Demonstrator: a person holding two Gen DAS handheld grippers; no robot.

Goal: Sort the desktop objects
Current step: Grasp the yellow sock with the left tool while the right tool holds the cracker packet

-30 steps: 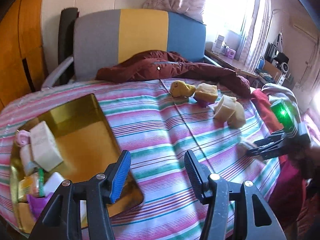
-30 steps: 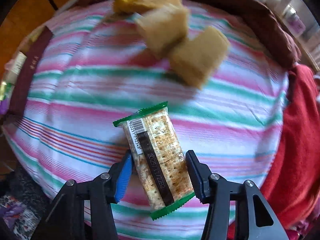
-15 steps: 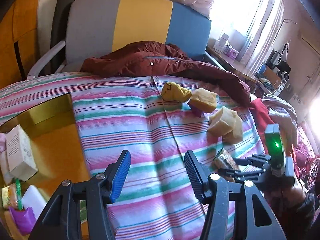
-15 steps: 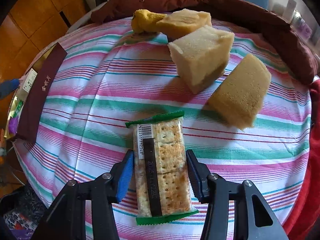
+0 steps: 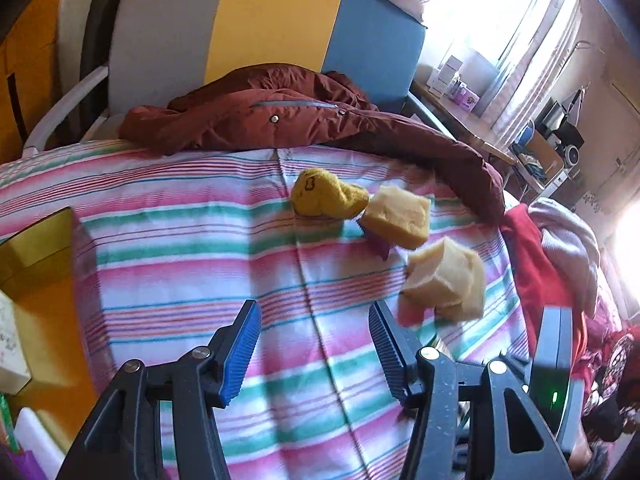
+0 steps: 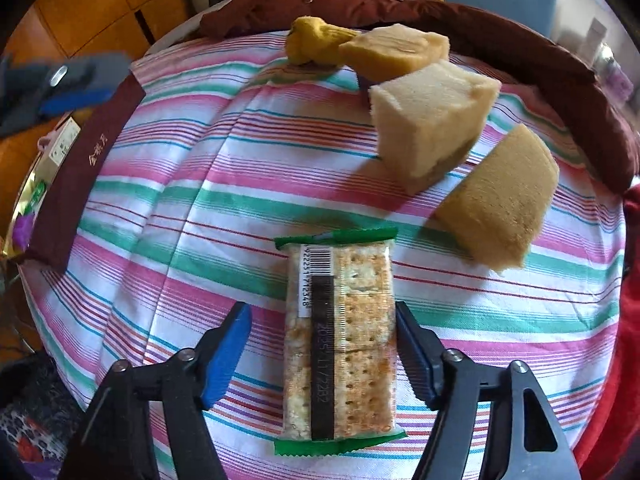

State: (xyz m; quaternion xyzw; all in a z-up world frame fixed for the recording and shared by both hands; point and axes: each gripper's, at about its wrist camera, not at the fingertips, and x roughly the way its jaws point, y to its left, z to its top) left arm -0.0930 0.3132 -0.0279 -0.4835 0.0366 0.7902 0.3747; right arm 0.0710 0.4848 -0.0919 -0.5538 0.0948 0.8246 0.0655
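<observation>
- Across both views spreads the striped cloth (image 5: 192, 264), with a dark red jacket (image 5: 256, 120) bunched at its far edge; only the left view shows the chair (image 5: 256, 36) behind.
- Left of the cloth sits the gold tray (image 5: 40, 240); the right view shows its maroon side (image 6: 88, 172).
- Three sponge blocks (image 6: 432, 120) and a yellow sock (image 6: 316, 44) lie beyond the cracker packet (image 6: 340, 340), which only the right view shows.
- The right gripper (image 6: 322, 350) has just been opening; the packet lies flat between its jaws, a gap at the left pad.
- The left gripper (image 5: 314, 350) stands partly open, empty, above bare cloth.
</observation>
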